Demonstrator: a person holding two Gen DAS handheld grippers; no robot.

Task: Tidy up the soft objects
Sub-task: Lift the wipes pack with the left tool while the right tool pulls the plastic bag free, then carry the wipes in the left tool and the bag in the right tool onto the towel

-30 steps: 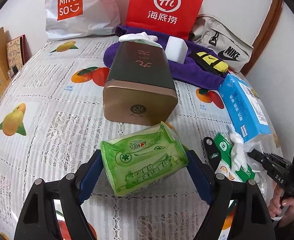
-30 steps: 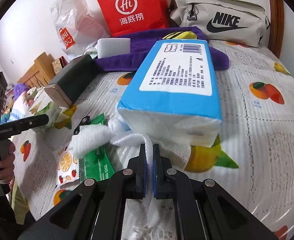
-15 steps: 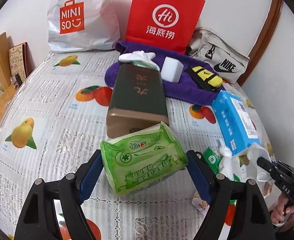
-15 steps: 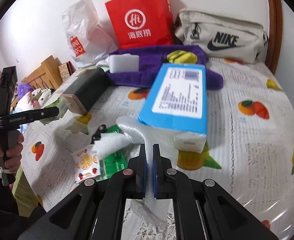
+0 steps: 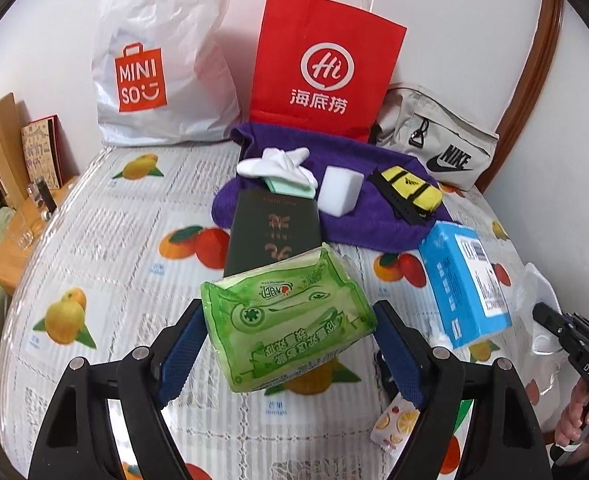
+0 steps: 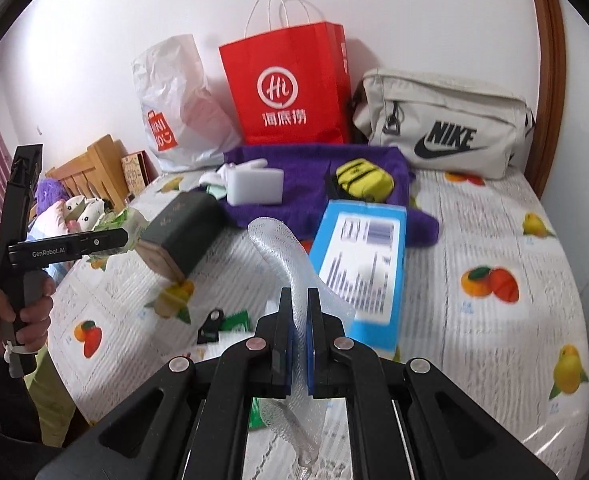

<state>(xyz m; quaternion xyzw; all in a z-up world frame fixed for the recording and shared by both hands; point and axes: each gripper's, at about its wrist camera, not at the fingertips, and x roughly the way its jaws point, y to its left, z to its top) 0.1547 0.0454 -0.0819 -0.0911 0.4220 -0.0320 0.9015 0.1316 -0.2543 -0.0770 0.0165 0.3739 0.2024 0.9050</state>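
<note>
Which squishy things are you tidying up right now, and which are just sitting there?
In the job:
- green wipes pack, held in the left gripper
- clear mesh wrap, pinched in the right gripper
- purple towel with white socks, white sponge, yellow pouch

Just lying about:
- red paper bag
- Miniso bag
- Nike bag
- dark box

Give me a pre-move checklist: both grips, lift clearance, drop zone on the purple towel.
1. Left gripper clamped on green wet-wipes pack: ok.
2. Pack clear of the table: ok, it hangs above the dark tea box.
3. Right gripper shut on clear plastic mesh bag: ok.
4. Bag fully clear of blue tissue pack: cannot tell.
5. Free space on purple towel: not ok, white sponge and yellow pouch occupy it.
</note>
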